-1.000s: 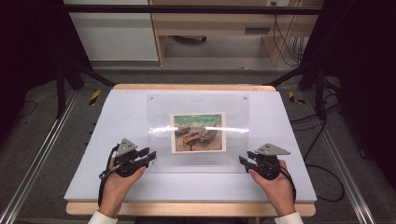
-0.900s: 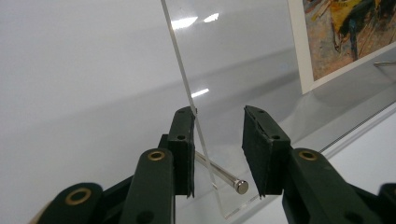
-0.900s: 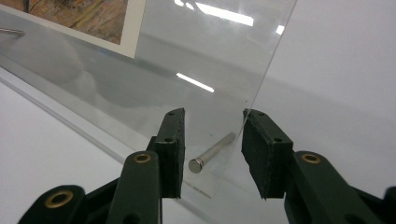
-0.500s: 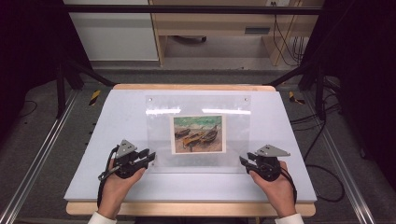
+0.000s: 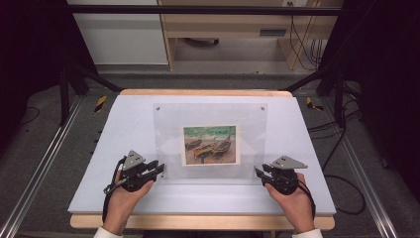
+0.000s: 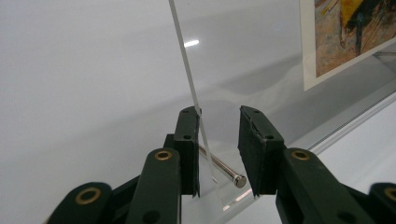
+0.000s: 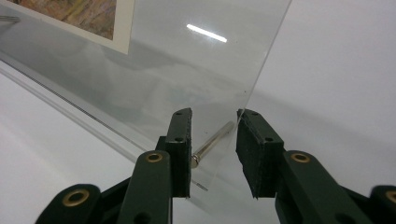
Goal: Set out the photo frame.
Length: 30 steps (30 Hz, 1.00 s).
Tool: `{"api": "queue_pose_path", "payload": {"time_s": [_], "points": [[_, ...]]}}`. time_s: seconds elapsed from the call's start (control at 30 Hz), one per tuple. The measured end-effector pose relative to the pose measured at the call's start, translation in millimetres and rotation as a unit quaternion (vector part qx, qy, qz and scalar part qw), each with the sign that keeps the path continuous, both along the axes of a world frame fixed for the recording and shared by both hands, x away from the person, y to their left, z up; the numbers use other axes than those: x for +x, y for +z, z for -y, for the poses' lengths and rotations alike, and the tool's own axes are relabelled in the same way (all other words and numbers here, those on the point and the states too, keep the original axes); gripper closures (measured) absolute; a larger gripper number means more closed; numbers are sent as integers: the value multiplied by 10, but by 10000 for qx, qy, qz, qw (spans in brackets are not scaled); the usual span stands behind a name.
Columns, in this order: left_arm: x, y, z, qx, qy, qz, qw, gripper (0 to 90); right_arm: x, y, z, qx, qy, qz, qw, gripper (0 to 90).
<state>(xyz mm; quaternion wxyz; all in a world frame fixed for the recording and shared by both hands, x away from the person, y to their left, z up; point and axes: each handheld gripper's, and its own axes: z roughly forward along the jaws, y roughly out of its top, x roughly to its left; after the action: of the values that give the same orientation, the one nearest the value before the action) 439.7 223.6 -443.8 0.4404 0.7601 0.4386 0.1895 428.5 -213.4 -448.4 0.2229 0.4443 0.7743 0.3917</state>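
Fingers (image 6: 187, 140) of two grippers, one frame (image 5: 163, 144)

no readable text, no labels (picture wordless)

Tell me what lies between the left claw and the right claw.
In the high view, the clear frame with its boat picture spans between left claw and right claw; both have just been closing, each around a frame corner.
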Motion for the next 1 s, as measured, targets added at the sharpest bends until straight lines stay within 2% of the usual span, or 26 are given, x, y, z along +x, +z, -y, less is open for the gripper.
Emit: {"api": "queue_pose_path", "payload": {"time_s": [1.0], "points": [[-61,-25,-5,115,-81,14,9999,694,-60,-27,1,-41,2,-35,10000,687]]}}
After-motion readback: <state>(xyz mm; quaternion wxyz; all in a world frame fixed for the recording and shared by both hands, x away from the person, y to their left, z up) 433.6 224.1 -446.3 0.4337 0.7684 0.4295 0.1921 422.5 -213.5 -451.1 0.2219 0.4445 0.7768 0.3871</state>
